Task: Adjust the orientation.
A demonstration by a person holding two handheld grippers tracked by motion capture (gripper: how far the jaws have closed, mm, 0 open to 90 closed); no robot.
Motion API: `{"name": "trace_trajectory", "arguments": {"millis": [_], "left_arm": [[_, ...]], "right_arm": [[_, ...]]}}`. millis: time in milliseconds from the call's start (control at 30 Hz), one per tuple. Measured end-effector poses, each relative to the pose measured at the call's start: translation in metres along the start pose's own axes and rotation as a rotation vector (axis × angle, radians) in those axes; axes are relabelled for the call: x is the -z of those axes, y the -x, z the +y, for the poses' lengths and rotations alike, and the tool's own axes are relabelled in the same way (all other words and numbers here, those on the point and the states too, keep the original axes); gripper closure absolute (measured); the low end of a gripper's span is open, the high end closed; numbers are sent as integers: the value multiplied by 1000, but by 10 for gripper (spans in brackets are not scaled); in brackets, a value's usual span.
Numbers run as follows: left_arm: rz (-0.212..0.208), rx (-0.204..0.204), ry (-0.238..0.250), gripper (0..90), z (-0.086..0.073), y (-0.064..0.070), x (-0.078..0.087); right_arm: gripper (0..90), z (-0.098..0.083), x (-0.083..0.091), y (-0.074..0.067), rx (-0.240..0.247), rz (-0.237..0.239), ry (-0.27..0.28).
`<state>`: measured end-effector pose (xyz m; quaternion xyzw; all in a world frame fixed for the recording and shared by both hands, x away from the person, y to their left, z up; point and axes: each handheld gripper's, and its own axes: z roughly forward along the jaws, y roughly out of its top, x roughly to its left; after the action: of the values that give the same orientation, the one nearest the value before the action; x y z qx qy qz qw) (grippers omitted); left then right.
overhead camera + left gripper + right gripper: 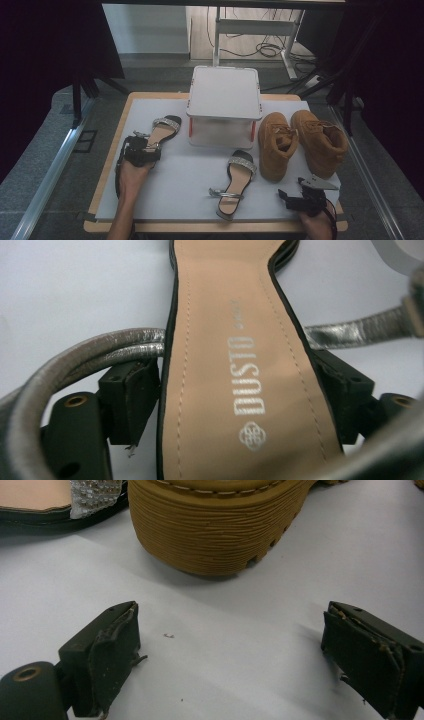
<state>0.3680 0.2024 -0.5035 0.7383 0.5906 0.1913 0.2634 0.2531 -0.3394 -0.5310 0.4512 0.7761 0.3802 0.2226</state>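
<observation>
- The left gripper [141,148] sat over the heel end of one sandal [163,131], its jaws pressing the sole's two edges, as the left gripper view showed; the sandal's silver ankle strap [95,347] looped around them.
- The right gripper [294,197] rested on the white mat [185,180] with jaws spread wide and nothing between them.
- Just ahead of that gripper stood a tan boot [276,142], a second boot [320,140] beside it.
- The other sandal [236,182] lay between the two grippers.
- Beyond both, a white lidded box [225,105] stood closed; its contents could not be seen.
</observation>
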Motion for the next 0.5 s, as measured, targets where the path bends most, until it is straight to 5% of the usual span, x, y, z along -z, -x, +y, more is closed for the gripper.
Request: {"name": "trace_trajectory", "arguments": {"millis": [300,500], "left_arm": [[-23,-15,-28,374,3,1,-2],[-43,-4,13,384,-1,-3,-1]], "right_arm": [[90,0,0,0,0,0,0],[90,0,0,0,-1,0,1]]}}
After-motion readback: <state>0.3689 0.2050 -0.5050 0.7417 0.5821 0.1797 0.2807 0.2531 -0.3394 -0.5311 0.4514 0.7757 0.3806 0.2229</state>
